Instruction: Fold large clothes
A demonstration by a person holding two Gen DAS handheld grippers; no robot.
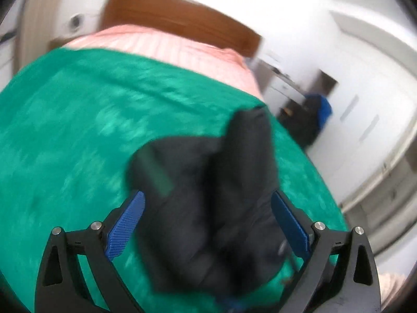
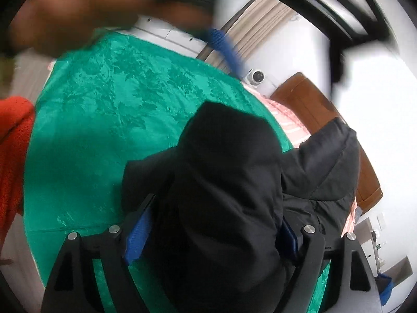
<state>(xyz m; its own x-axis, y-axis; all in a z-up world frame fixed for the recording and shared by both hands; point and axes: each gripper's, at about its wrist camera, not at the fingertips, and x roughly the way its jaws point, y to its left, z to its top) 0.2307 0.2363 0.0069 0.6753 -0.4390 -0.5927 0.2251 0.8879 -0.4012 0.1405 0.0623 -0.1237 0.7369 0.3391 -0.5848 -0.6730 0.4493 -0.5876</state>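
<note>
Between the wide-spread blue pads of the left gripper [image 1: 207,221] sits a bunched fold of the black jacket [image 1: 208,195]. The picture is blurred, so whether the pads press on the cloth cannot be told. From the jaws the fabric runs up and away toward the upper right, its long axis roughly along the line the gripper points.

In the right wrist view, the right gripper [image 2: 211,234] stands with its jaws wide apart, and the black jacket [image 2: 224,182] fills the gap between them (the right pad is half buried in cloth, and a grip cannot be confirmed). The bulk rises away from the jaws as a rounded hump; a second lobe lies to the right, over the bed's edge.

One jacket and two grippers are in view. The jacket lies on one green bedspread [image 2: 104,109], with an orange garment [image 2: 13,143] at its left edge. Beyond are pink bedding [image 1: 161,41] and a wooden headboard [image 1: 182,18]. A blurred hand [image 2: 86,10] crosses the top.
</note>
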